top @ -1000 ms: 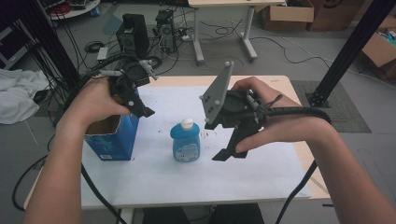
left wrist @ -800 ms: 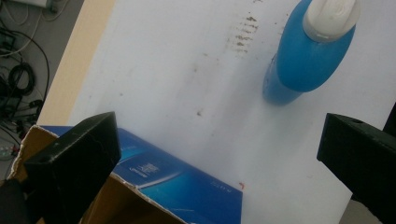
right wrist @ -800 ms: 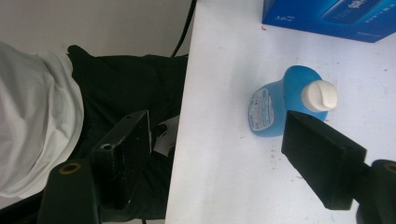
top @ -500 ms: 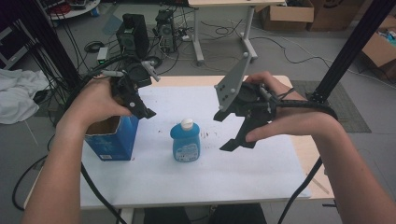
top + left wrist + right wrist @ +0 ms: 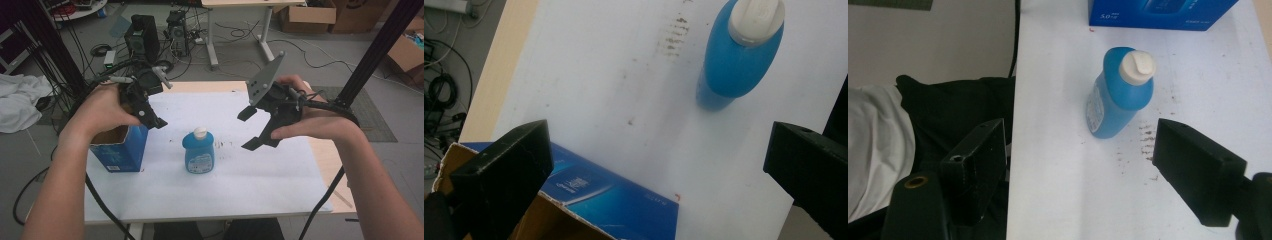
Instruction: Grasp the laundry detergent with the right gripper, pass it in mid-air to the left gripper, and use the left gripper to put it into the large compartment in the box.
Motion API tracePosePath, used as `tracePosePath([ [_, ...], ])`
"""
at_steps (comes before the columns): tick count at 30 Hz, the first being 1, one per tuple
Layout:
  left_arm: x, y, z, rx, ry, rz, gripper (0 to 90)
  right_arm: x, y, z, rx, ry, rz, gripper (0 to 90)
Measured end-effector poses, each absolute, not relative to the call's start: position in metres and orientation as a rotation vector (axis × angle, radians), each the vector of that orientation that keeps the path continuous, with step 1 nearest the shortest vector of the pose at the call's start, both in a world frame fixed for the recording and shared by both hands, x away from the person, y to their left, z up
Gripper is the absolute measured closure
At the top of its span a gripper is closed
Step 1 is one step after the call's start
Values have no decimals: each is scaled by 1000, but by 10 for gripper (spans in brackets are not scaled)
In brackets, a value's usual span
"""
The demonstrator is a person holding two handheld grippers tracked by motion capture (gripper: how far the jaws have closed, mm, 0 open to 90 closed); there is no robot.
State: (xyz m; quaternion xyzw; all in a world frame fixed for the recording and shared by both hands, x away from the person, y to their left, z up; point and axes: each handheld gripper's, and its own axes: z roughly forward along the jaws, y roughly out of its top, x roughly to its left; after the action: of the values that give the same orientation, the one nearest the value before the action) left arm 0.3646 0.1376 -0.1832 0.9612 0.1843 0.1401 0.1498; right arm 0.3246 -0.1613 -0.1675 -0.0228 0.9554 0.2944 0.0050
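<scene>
what changed: the right gripper [image 5: 252,129] has slid away from the blue bottle [image 5: 198,151] toward the right edge of the tabletop [image 5: 260,175]. A second ago it hung close beside the bottle's cap; now there's plain white surface between them.

right tool: jaws have just been opening and now stand wide, nothing between them. In the right gripper view the bottle [image 5: 1118,95] sits out ahead of the jaws, apart from both.

left tool: the left gripper [image 5: 150,116] hasn't budged. It hangs over the open top of the blue carton [image 5: 120,150], jaws spread wide and empty, one of them right over the carton's torn cardboard rim in the left gripper view.

bottle: upright, white cap [image 5: 755,20] on, roughly mid tabletop and a bit toward the near edge, free of both tools.

carton: stands by the left edge of the tabletop, top flaps open, near the bottle but not touching it.

what it means: my read is the bottle is either freshly let go or being lined up for a cleaner grab. With the carton open right next to it, I'd guess it's headed in there, but nobody has hold of it yet, so that step isn't done.

watch out: it's a tall, narrow bottle, so a jaw clipping the cap on the way in could tip it.
</scene>
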Motion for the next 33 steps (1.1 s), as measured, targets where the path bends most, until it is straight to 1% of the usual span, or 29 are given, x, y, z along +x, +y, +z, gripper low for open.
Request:
tracePosePath([
  [8,365,136,-185,2768,522,392,1,339,-171,-182,-25,2976,982,210],
  [20,367,135,-189,2770,507,385,1,365,-177,-216,35,2976,1055,208],
  [33,366,135,-190,2779,507,376,1,383,-168,-247,58,2982,1094,209],
])
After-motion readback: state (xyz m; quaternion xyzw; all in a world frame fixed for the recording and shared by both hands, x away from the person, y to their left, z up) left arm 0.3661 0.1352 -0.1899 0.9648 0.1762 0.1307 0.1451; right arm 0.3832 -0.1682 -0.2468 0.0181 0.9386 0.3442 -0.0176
